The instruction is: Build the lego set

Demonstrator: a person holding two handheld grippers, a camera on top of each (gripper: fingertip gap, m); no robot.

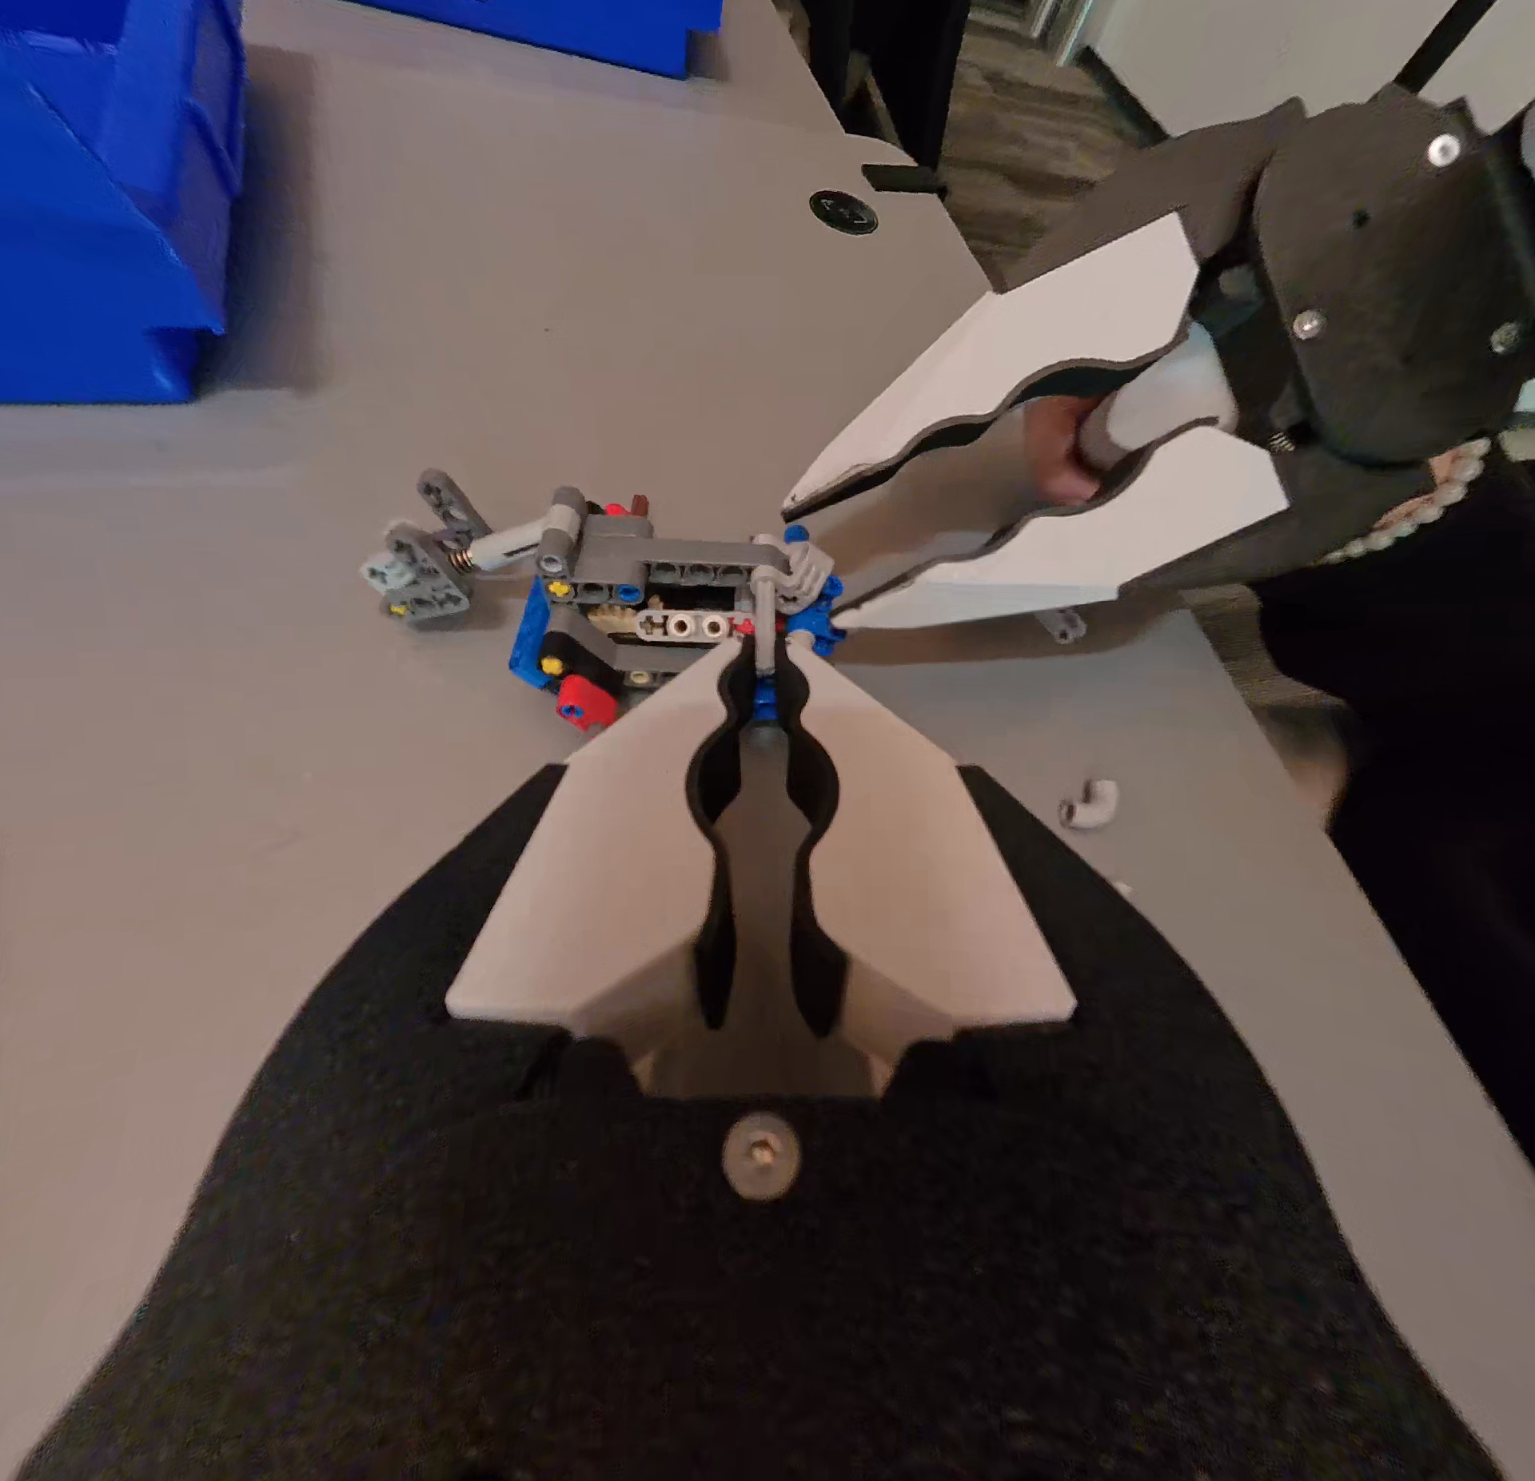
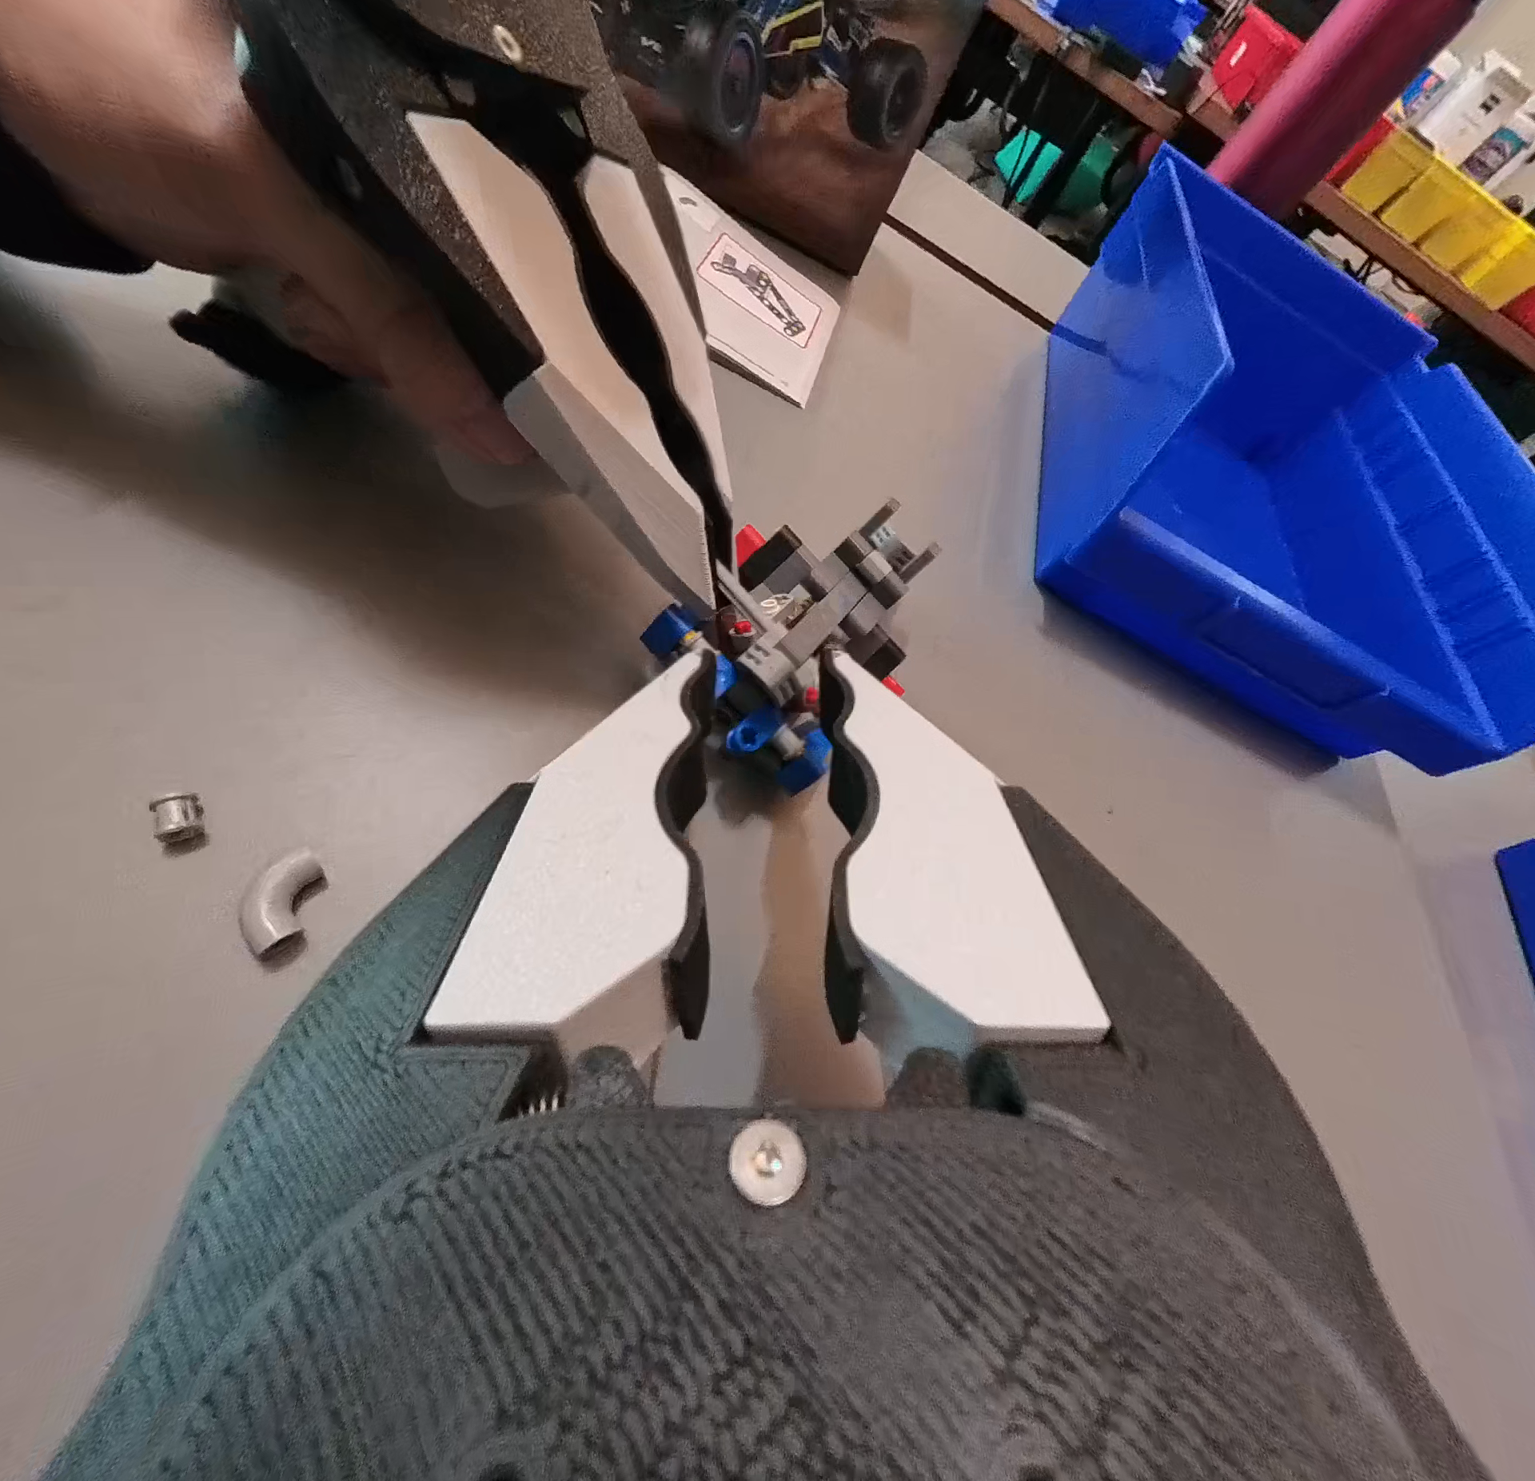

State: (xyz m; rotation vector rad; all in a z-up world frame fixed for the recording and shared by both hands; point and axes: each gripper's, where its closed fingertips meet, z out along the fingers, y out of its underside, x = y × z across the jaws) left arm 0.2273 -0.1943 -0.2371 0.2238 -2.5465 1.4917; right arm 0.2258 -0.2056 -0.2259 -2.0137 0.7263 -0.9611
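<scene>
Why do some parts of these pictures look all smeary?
Left wrist view: the other grey-and-black claw and dark sleeve at right are motion-blurred; the toy brick model stays fairly sharp. Right wrist view: the hand top left smears, edges bend, back shelves are soft.

A toy-brick assembly (image 1: 664,602) of grey beams with blue, red and yellow pins is seen at frame centre on the grey table (image 1: 581,320), gripped at its near end.
</scene>
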